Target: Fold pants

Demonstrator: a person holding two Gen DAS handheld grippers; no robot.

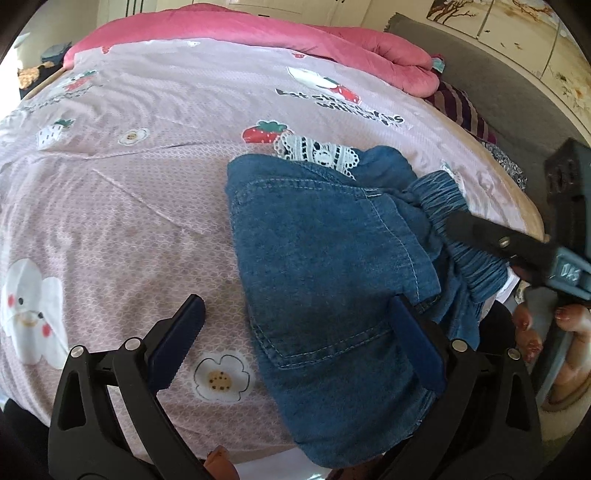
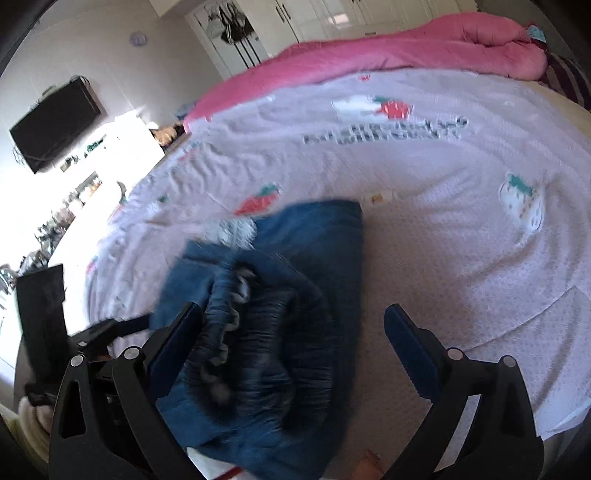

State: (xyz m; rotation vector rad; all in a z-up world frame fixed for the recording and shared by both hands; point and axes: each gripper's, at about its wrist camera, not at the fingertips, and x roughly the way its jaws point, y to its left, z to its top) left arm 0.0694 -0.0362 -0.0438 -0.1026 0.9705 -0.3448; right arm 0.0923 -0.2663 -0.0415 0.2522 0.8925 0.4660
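Folded blue denim pants (image 1: 325, 258) with a white lace trim (image 1: 317, 151) lie on the pink patterned bed sheet (image 1: 129, 206). My left gripper (image 1: 299, 343) is open just above their near edge, its right finger over the denim. My right gripper (image 1: 480, 236) reaches in from the right at the elastic waistband (image 1: 439, 195). In the right wrist view the pants (image 2: 280, 332) lie bunched between and left of the open fingers of the right gripper (image 2: 295, 347), waistband (image 2: 266, 325) uppermost. The view is blurred. The left gripper (image 2: 110, 328) shows at the left.
A rolled pink quilt (image 1: 258, 33) lies along the far side of the bed. Striped fabric (image 1: 458, 107) sits at the right edge by a grey headboard (image 1: 480, 66). A wall TV (image 2: 55, 125) and cluttered white shelf (image 2: 92, 184) stand beyond the bed's left side.
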